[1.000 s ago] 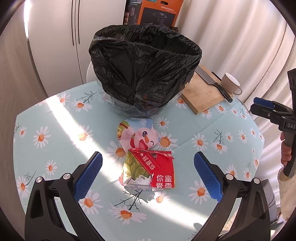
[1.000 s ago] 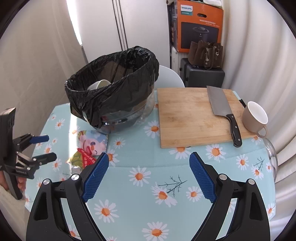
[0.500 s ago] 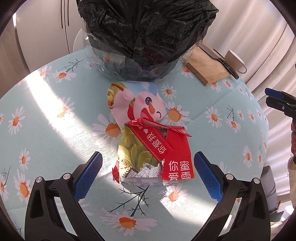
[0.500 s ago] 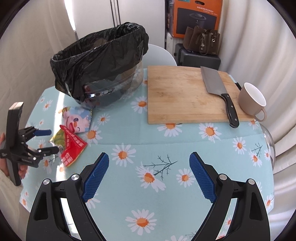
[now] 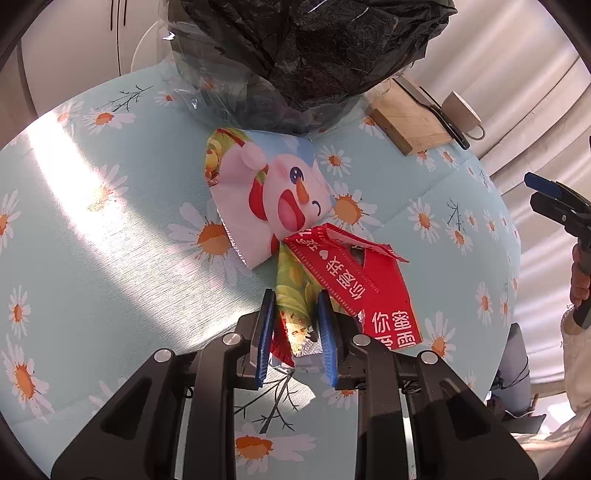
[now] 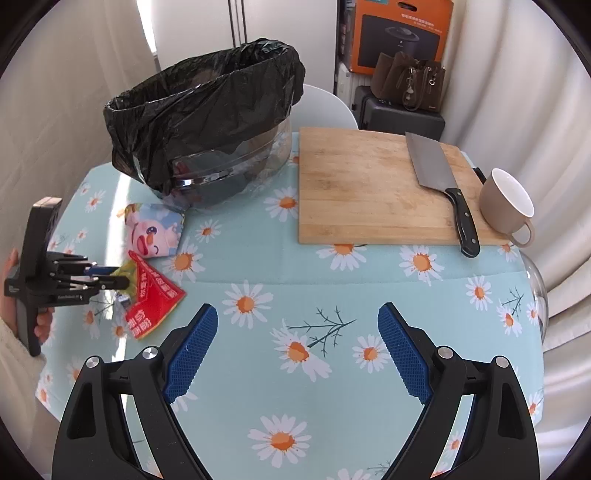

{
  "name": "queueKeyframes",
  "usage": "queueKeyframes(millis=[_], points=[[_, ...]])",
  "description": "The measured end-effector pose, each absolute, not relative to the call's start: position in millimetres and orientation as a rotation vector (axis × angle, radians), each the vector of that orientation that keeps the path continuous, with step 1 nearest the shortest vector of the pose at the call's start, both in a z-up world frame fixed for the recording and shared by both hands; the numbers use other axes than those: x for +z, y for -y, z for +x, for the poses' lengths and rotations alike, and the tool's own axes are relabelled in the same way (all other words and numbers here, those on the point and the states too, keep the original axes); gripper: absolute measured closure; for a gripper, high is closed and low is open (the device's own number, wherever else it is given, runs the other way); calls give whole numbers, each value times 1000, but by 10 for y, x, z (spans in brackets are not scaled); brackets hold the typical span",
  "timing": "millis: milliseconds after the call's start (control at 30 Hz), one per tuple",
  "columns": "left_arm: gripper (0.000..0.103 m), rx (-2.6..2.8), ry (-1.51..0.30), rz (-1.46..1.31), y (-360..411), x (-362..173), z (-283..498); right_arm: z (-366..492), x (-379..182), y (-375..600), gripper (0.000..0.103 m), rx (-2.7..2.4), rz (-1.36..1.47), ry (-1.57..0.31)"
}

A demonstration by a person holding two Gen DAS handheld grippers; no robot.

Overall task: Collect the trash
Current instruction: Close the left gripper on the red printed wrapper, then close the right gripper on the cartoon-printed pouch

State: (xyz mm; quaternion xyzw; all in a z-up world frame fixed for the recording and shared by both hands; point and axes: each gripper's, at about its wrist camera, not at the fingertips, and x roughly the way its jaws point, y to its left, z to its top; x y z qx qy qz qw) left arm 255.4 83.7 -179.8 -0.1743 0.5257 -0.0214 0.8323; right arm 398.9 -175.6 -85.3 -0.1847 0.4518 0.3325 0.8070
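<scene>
My left gripper (image 5: 295, 328) is shut on the near end of a green foil wrapper (image 5: 293, 295) lying on the daisy tablecloth. A red wrapper with white lettering (image 5: 373, 291) lies over it to the right. A snowman-print packet (image 5: 266, 192) lies just beyond, touching the base of the bin lined with a black bag (image 5: 314, 48). In the right wrist view the left gripper (image 6: 110, 278) pinches the wrappers (image 6: 151, 295) left of the bin (image 6: 207, 122). My right gripper (image 6: 295, 350) is open and empty above the table's near middle.
A wooden cutting board (image 6: 376, 188) with a cleaver (image 6: 439, 181) lies at the right, with a beige mug (image 6: 506, 203) beside it. A white chair (image 6: 325, 107), bags and an orange box (image 6: 399, 33) stand behind the table. Curtains hang at both sides.
My left gripper has moved down and forward onto the wrappers and shut on the green one. My right gripper has stayed open and has pulled back slightly.
</scene>
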Motion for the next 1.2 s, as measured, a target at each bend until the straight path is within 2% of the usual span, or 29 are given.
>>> queueKeyframes(millis=[433,767,1200], points=[[80,3,-1125,-341,-857,-1536,1864,3755,-983,1633,19,779,-290,-1014],[80,87,-1098,-400,-1167,-1410,1423,3410,-1136,1309,19,834,-383,-1019],[80,103,-1128,-474,-1546,-1511,1176,3117,-1324,574,19,957,-436,-1000]])
